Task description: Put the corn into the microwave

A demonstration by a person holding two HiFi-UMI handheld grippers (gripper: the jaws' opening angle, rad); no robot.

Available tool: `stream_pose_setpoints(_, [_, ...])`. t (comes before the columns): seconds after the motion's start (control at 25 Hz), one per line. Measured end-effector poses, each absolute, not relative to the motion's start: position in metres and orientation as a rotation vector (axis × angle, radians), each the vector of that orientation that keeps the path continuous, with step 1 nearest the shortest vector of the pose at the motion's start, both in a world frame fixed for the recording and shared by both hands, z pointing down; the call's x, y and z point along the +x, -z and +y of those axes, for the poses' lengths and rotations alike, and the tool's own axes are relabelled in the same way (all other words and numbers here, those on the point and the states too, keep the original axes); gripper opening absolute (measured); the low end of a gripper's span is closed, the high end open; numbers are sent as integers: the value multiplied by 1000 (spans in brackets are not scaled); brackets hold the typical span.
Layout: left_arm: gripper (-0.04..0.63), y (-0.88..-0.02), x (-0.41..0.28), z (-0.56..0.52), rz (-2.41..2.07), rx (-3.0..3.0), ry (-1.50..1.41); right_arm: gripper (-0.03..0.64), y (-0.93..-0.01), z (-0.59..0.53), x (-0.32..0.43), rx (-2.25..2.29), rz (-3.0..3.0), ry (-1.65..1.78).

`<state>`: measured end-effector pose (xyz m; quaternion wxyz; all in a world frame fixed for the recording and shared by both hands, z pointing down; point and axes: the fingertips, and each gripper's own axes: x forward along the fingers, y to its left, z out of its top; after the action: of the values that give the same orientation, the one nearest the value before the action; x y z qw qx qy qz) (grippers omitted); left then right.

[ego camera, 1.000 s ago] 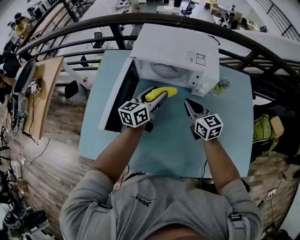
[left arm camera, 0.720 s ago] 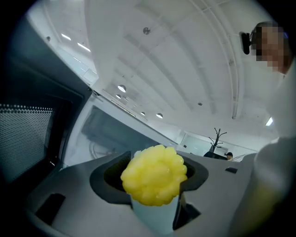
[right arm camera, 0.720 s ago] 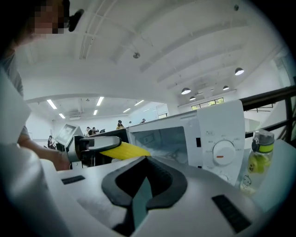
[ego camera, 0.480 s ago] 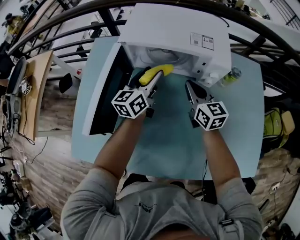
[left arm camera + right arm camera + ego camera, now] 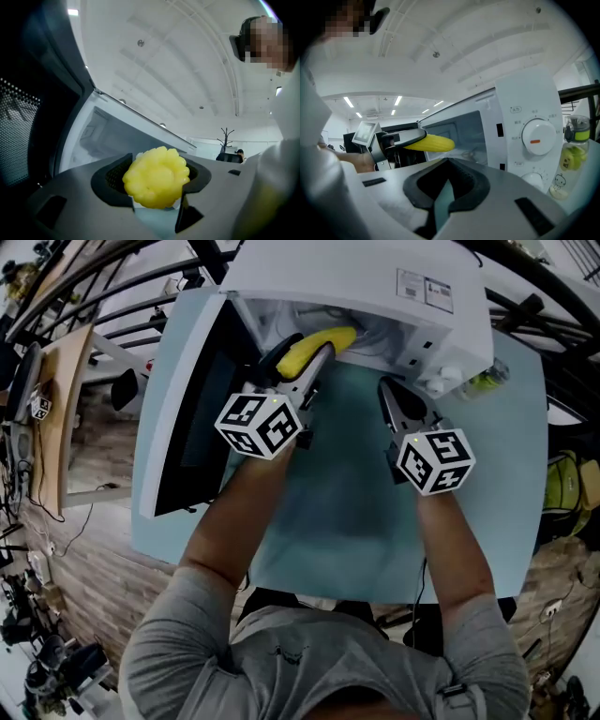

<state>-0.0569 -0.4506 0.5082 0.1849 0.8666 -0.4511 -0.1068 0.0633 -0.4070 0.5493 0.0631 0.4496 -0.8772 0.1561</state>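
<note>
A yellow corn cob [image 5: 315,345] is clamped lengthwise in my left gripper [image 5: 307,362], its tip at the mouth of the white microwave [image 5: 356,277]. The microwave's door [image 5: 192,418] hangs open to the left. In the left gripper view the cob's end [image 5: 156,176] fills the space between the jaws, with the open cavity behind it. My right gripper [image 5: 398,397] hovers over the table in front of the control panel, jaws together and empty. The right gripper view shows the corn [image 5: 431,142] beside the cavity and the microwave's dial [image 5: 538,137].
The microwave stands at the far edge of a pale teal table [image 5: 337,521]. A green-capped bottle [image 5: 487,381] stands right of the microwave, close to the right gripper. The open door blocks the table's left side. Railings and a wooden floor surround the table.
Both grippers have moved toward the microwave. The corn's tip has gone from in front of the opening to its mouth. The right gripper stays shut and empty.
</note>
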Motion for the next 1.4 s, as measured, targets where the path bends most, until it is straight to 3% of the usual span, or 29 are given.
stream_pose_setpoints(1.4, [264, -553, -45, -531, -1476, 2481, -43, 18, -566, -415, 76, 1398, -2624, -482])
